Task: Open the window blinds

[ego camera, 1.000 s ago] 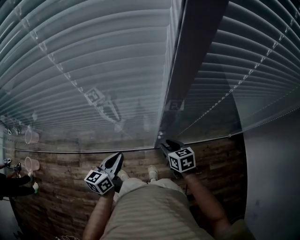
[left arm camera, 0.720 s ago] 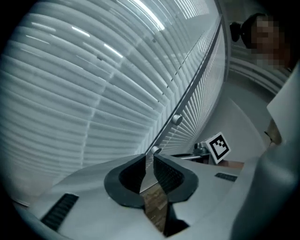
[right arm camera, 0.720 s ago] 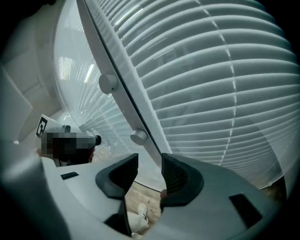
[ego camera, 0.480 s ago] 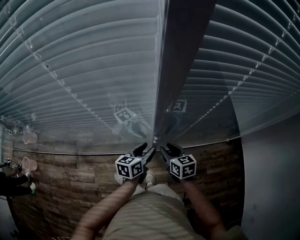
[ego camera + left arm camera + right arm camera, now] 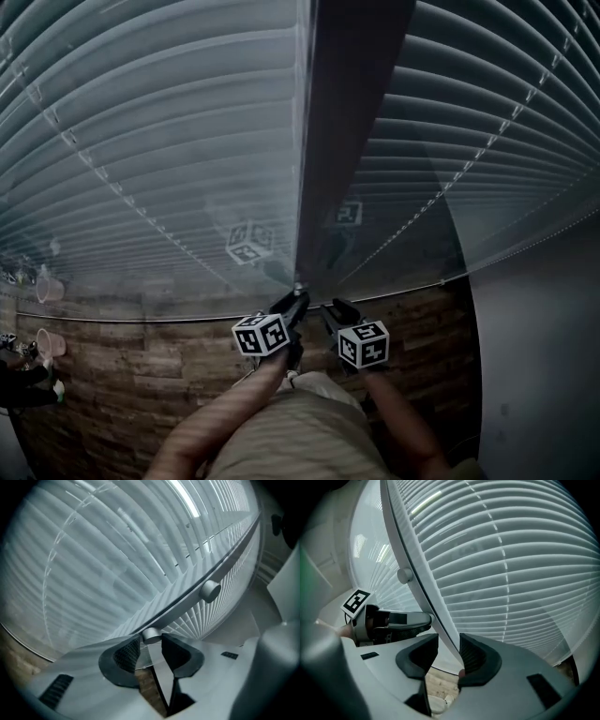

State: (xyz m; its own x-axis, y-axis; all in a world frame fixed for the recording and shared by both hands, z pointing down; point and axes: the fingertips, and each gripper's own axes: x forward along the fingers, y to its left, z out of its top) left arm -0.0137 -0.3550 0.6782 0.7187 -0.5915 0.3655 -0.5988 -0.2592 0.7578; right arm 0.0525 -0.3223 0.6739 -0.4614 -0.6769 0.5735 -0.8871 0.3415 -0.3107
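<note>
While the blinds [image 5: 159, 141] run their slats level, side to side, flanking the dark post [image 5: 352, 141], at its foot our left gripper [image 5: 150, 641] sits jaws apart, just closing round a small knob [image 5: 151, 635]. Our right gripper [image 5: 449, 641], just eased open, straddles the white frame edge [image 5: 442, 630].

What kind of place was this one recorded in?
Likely an indoor room, office or home: horizontal blinds fill both sides of a dark window frame, above a wood-plank floor.

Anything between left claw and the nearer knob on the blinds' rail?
Nothing visible. The nearer knob already sits between the left claw's tips, which have just been closing; contact unclear.
</note>
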